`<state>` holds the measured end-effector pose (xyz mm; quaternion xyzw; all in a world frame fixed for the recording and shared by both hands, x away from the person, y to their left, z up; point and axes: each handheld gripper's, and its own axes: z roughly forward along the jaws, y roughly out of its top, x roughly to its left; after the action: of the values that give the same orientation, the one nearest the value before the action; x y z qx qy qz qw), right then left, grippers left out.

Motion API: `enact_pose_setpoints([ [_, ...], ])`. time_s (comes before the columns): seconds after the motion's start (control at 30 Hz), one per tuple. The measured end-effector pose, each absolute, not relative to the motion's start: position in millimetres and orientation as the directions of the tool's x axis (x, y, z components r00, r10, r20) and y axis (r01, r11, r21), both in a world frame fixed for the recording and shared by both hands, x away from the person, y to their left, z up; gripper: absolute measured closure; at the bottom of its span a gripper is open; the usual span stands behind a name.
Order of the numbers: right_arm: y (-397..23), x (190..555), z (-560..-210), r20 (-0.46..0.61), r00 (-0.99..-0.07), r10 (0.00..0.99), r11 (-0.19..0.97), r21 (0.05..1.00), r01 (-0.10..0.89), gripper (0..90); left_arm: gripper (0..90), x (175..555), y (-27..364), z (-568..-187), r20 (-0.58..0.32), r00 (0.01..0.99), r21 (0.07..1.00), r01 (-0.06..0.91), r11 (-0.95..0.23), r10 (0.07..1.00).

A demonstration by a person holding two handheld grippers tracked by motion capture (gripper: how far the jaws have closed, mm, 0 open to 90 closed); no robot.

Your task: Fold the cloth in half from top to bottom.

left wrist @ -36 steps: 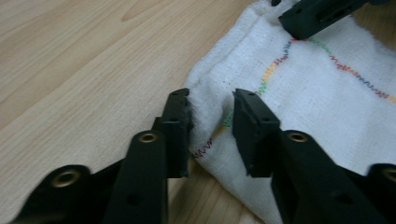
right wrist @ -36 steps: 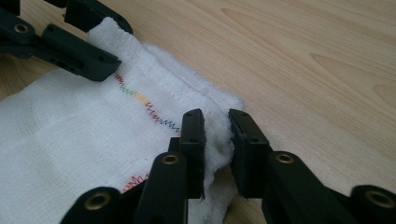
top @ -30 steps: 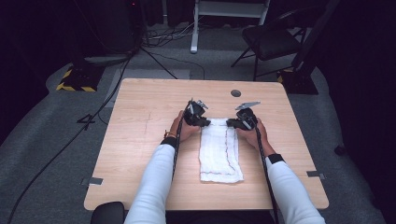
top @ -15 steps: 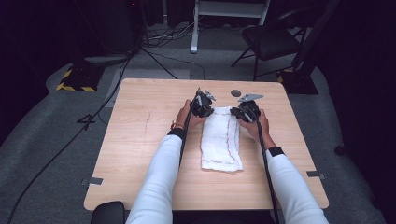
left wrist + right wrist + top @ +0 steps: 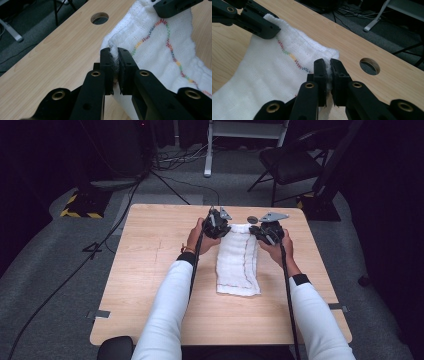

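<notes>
A white towel (image 5: 237,262) with a multicoloured zigzag seam lies lengthwise on the wooden table (image 5: 150,250). Its far end is lifted a little. My left gripper (image 5: 218,226) is shut on the towel's far left corner, and my right gripper (image 5: 265,232) is shut on the far right corner. In the left gripper view the black jaws pinch the towel's hem (image 5: 114,51), with the stitched cloth (image 5: 160,50) sagging to the right. The right gripper view has its jaws closed on the other corner (image 5: 328,62), the towel (image 5: 269,75) stretching left toward the left gripper's fingers (image 5: 259,23).
A round cable hole (image 5: 252,219) sits in the table just beyond the towel, near the far edge. Beyond the table are a black chair (image 5: 290,162), a white stand's leg (image 5: 207,155), floor cables and a yellow-black striped block (image 5: 80,207).
Both grippers have moved away from the person toward the table's far edge, drawing the towel's far end with them. The towel now lies farther up the table.
</notes>
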<state>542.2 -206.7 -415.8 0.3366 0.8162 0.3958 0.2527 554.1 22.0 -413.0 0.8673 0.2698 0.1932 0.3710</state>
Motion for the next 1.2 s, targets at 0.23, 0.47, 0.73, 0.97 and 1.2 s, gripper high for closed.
enact_pose_setpoints([
  [0.23, -210, 524, -418, -0.144, -0.687, 0.712, 0.473, 0.821, 0.319, 84.1, 83.5, 535, 33, -417, 0.112, 0.820, 0.764, 0.291, -0.576, 0.562],
  [0.47, -220, 504, -423, -0.127, -0.747, 0.653, 0.492, 0.821, 0.291, 84.1, 83.0, 514, 38, -421, 0.100, 0.865, 0.763, 0.250, -0.595, 0.492],
  [0.73, -223, 479, -436, -0.095, -0.808, 0.581, 0.520, 0.807, 0.279, 84.0, 82.4, 490, 42, -436, 0.074, 0.907, 0.728, 0.234, -0.644, 0.414],
  [0.97, -229, 458, -445, -0.068, -0.843, 0.533, 0.532, 0.802, 0.272, 84.0, 81.8, 467, 45, -446, 0.049, 0.934, 0.715, 0.215, -0.665, 0.355],
  [1.2, -231, 434, -450, -0.055, -0.873, 0.485, 0.554, 0.792, 0.258, 83.8, 80.6, 449, 51, -451, 0.025, 0.948, 0.713, 0.204, -0.670, 0.316],
])
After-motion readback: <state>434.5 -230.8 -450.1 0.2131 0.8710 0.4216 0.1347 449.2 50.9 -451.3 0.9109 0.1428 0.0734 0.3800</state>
